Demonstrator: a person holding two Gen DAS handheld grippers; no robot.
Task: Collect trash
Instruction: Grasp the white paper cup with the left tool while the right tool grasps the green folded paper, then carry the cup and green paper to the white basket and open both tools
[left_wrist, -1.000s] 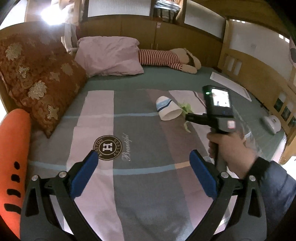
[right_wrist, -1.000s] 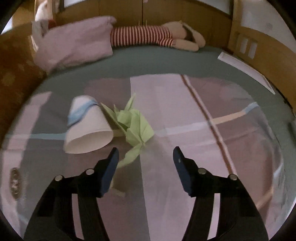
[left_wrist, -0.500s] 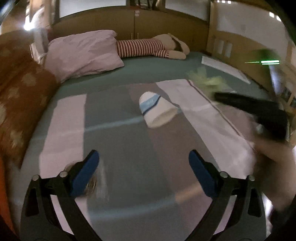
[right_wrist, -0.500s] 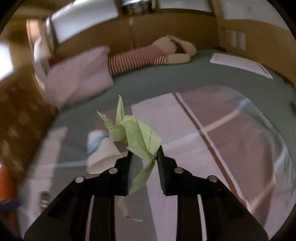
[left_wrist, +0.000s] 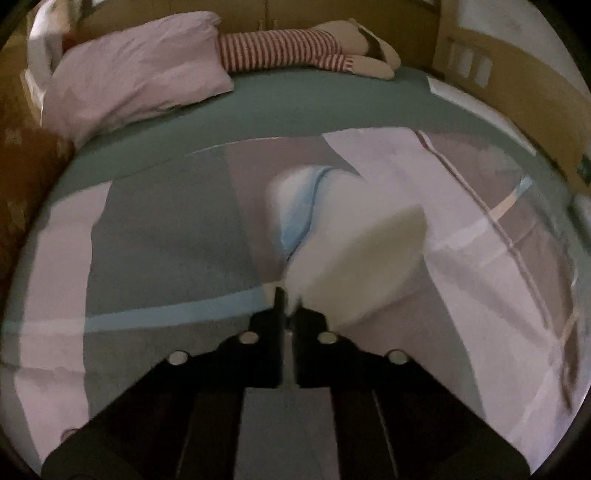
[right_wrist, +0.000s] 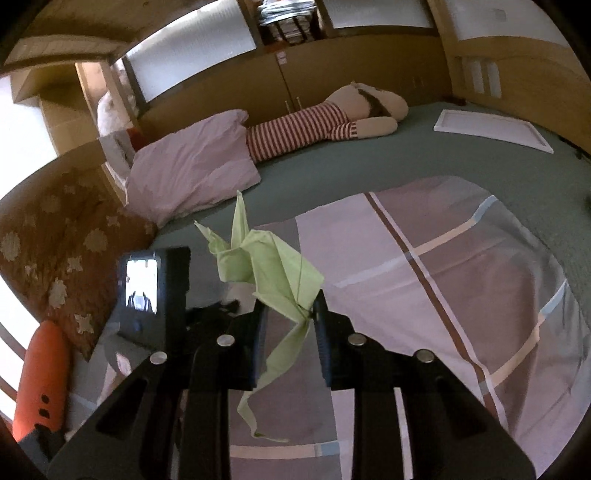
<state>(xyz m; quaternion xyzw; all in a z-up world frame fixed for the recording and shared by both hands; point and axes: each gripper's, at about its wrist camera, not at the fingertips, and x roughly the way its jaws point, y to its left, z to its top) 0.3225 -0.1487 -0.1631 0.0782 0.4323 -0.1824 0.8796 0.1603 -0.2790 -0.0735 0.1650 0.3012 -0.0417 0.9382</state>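
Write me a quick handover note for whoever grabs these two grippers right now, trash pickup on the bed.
Left gripper: shut on the rim of the white paper cup with the blue band; the view is blurred, so check the grip.
Right gripper: shut on the green folded paper, lifted clear of the patchwork bedspread, with its tail hanging down between the fingers.
Done: both pieces of trash are gripped.
Left: carry both to a bin and let go. No bin shows in either view, so find it first.
Leave alone: the pink pillow, striped plush toy and white flat panel.
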